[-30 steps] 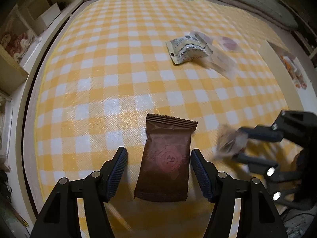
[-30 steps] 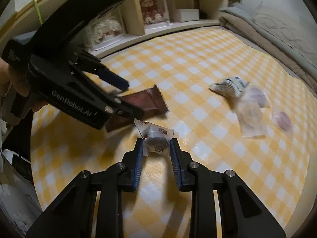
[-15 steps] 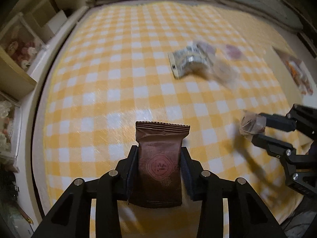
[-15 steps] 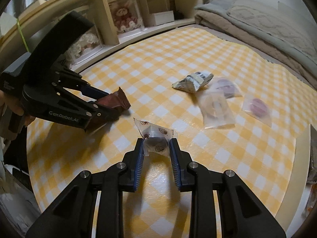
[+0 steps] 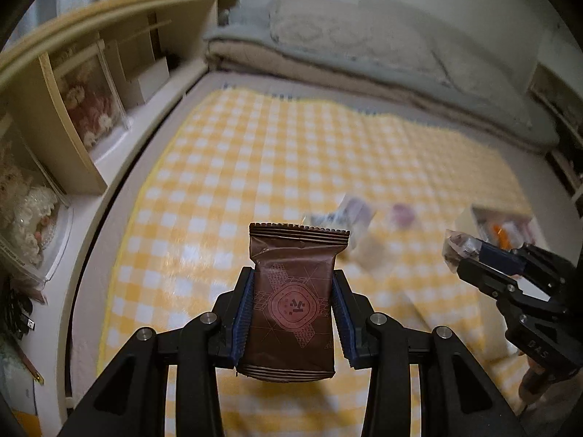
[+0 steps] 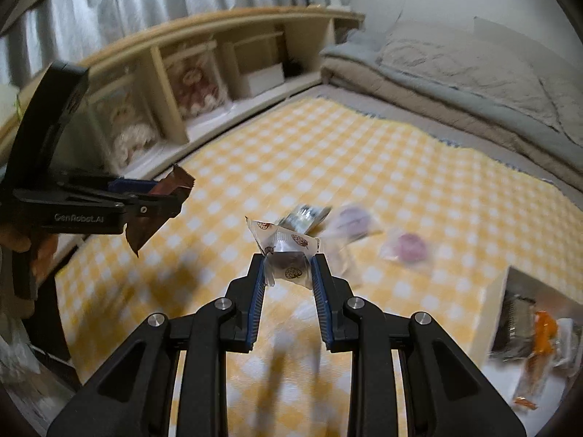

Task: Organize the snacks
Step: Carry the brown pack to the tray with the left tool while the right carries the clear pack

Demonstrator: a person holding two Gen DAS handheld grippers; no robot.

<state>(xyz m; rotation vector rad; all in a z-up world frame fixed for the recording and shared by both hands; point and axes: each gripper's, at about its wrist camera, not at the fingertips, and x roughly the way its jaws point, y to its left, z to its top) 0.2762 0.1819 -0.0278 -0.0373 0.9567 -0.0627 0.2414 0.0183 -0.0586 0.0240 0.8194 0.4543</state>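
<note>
Two grippers each carry a snack above the yellow checked cloth. Nearest in the left wrist view, the left gripper is clenched on a brown snack packet, its blue pads pressing both long sides, the packet standing upright with its crimped top toward twelve o'clock. At three o'clock from it, the right gripper shows side-on with its load at the tips. In the right wrist view, the right gripper grips a small clear wrapped sweet printed with brown leaves, held clear of the cloth. At four o'clock sits a white box holding an orange packet. Farther out, toward one o'clock, blurred loose snacks lie on the cloth: a silver packet and a purple sweet. Beyond, a wooden shelf stands at ten o'clock and grey bedding at one.
</note>
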